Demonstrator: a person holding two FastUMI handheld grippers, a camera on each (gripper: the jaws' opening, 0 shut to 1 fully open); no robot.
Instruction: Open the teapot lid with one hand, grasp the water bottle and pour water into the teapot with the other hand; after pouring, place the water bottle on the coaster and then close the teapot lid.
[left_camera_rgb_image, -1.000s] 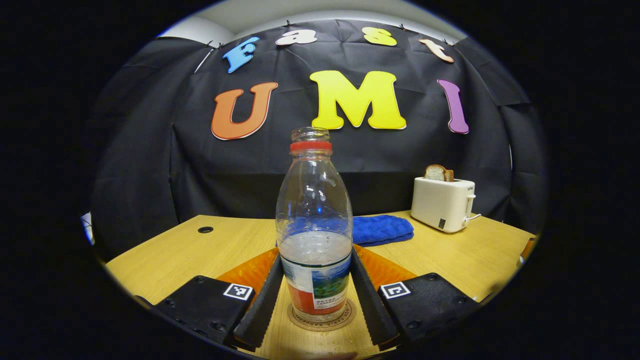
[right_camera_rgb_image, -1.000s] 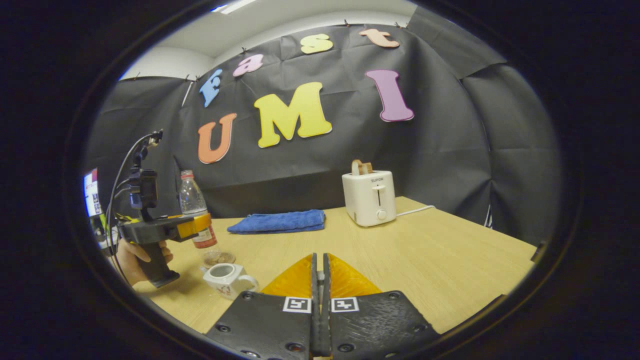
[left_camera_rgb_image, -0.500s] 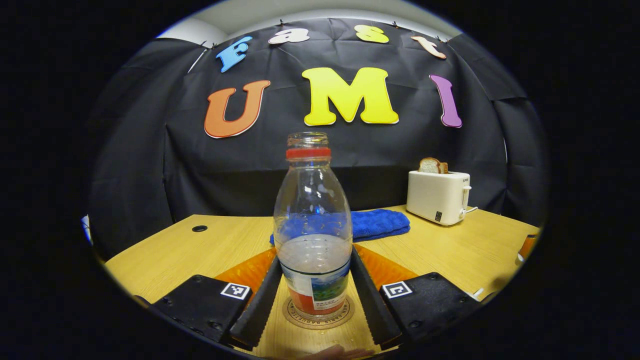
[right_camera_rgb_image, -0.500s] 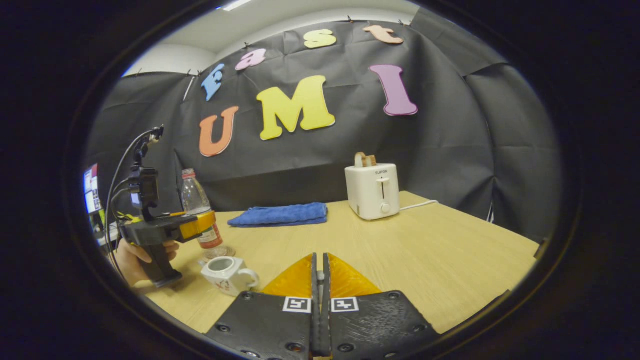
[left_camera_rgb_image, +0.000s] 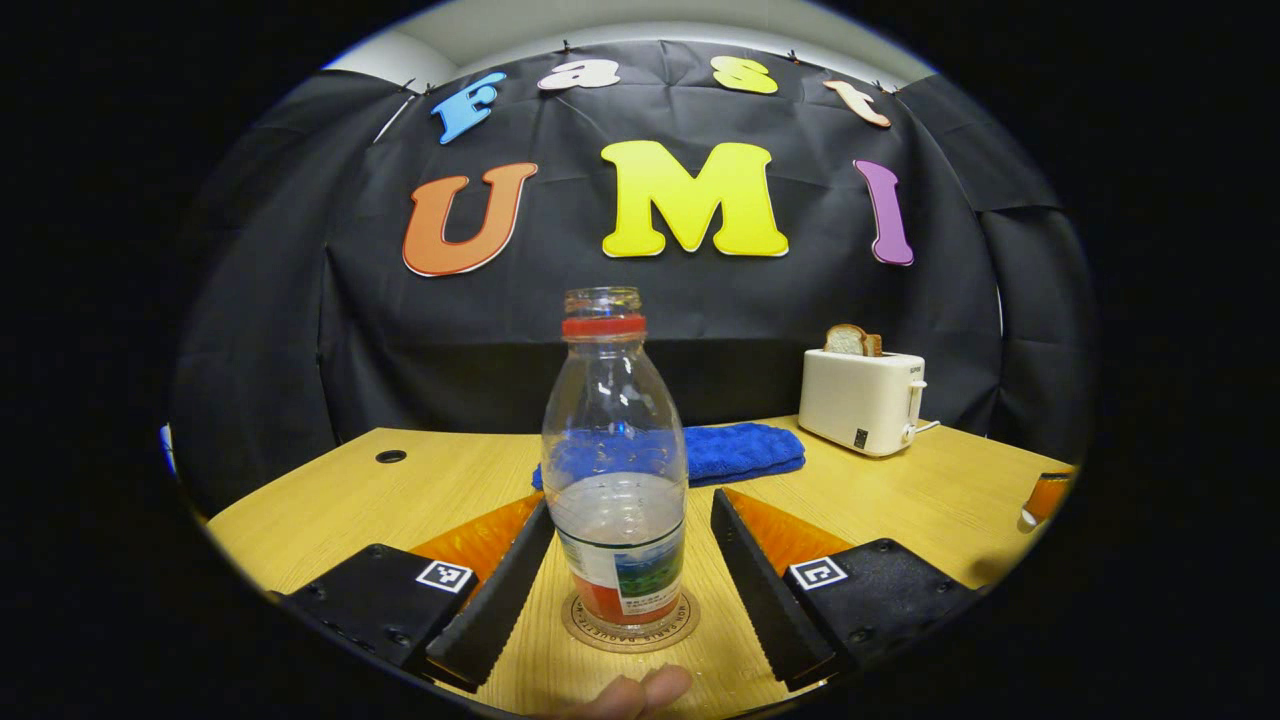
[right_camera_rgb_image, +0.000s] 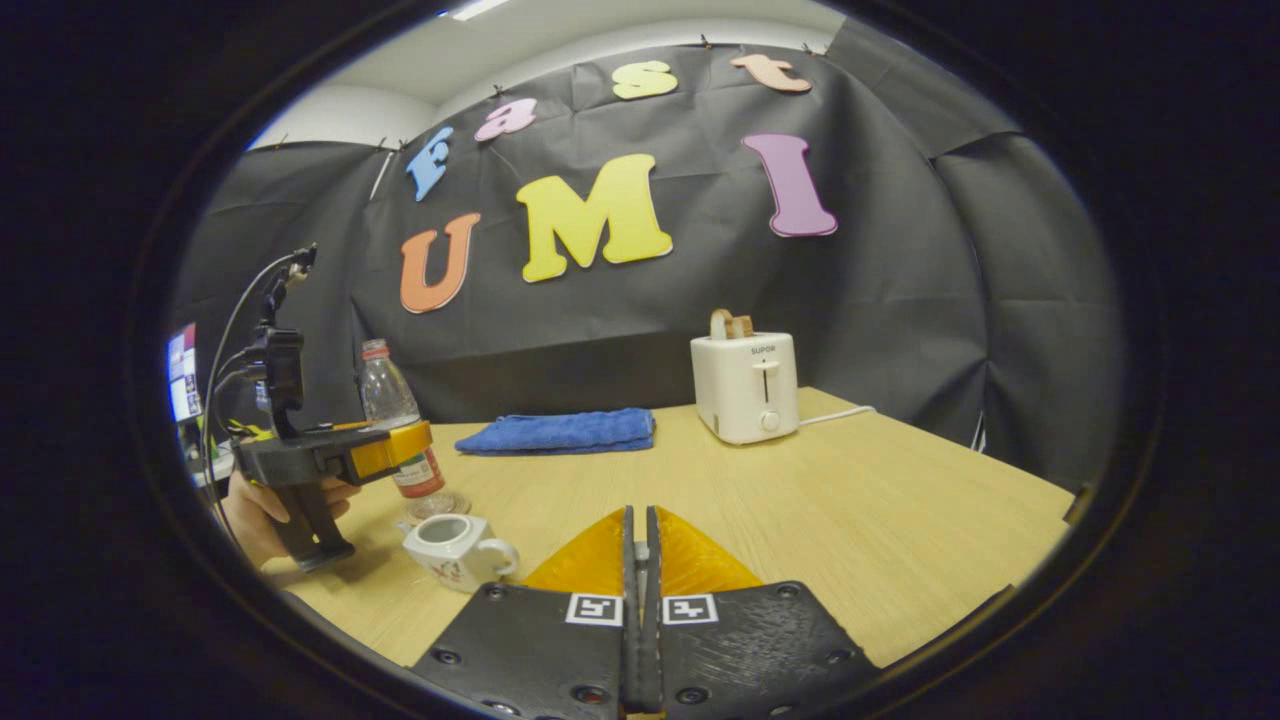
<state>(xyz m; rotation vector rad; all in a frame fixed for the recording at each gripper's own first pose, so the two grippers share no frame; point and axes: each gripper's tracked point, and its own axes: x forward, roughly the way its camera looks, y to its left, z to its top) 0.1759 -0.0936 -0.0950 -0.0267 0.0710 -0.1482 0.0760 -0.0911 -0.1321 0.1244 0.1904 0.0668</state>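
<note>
Left tongs (left_camera_rgb_image: 620, 590) gape around the water bottle (left_camera_rgb_image: 615, 470) on its coaster (left_camera_rgb_image: 630, 628); right tongs (right_camera_rgb_image: 640, 560) pressed together

Black cloth wall (right_camera_rgb_image: 900, 300) hung in creases across the back and the right side, pinned along its upper edge. Above it, a pale ceiling (right_camera_rgb_image: 560, 40) with a strip of bright light at the top of the right gripper view. Pale wooden table (right_camera_rgb_image: 900, 500) spread across the foreground, a round dark cable hole (left_camera_rgb_image: 390, 456) near its far left corner. White toaster (right_camera_rgb_image: 745, 385) upright toward the back, bread in its slot, cord trailing right. Folded blue towel (right_camera_rgb_image: 560, 432) flat beside it. Lit screen (right_camera_rgb_image: 182, 372) at far left.
</note>
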